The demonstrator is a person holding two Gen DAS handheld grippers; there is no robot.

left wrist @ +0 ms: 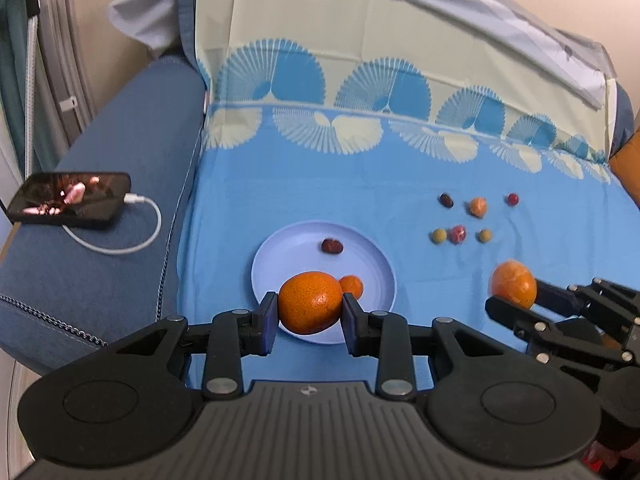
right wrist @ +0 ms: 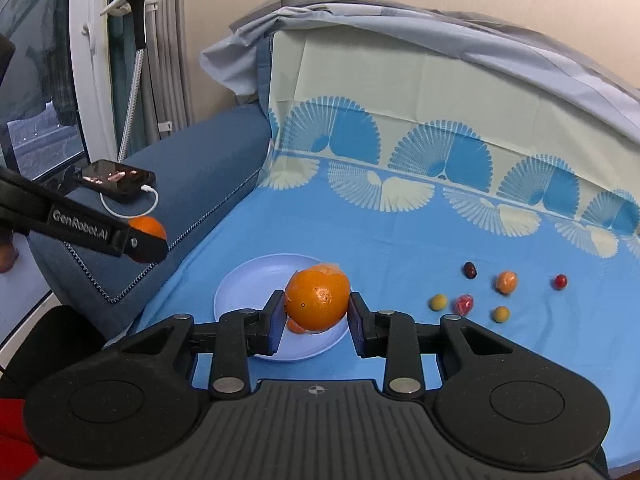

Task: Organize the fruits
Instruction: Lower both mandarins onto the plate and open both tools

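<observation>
My left gripper (left wrist: 310, 310) is shut on a large orange (left wrist: 310, 302), held just above the near rim of a pale blue plate (left wrist: 288, 256). On the plate lie a dark red date (left wrist: 332, 246) and a small orange fruit (left wrist: 352, 285). My right gripper (right wrist: 317, 312) is shut on a second orange (right wrist: 318, 298) with torn peel on top, held over the same plate (right wrist: 248, 292). In each view the other gripper shows at the side, the right gripper (left wrist: 516, 294) and the left gripper (right wrist: 150, 240), each clamping its orange.
Several small fruits (left wrist: 458, 234) lie in two rows on the blue cloth (left wrist: 320, 184) right of the plate. A phone (left wrist: 70, 200) with a white cable rests on the blue sofa arm (left wrist: 120, 140) at left. The backrest rises behind, and an orange cushion (left wrist: 628, 172) sits at the right edge.
</observation>
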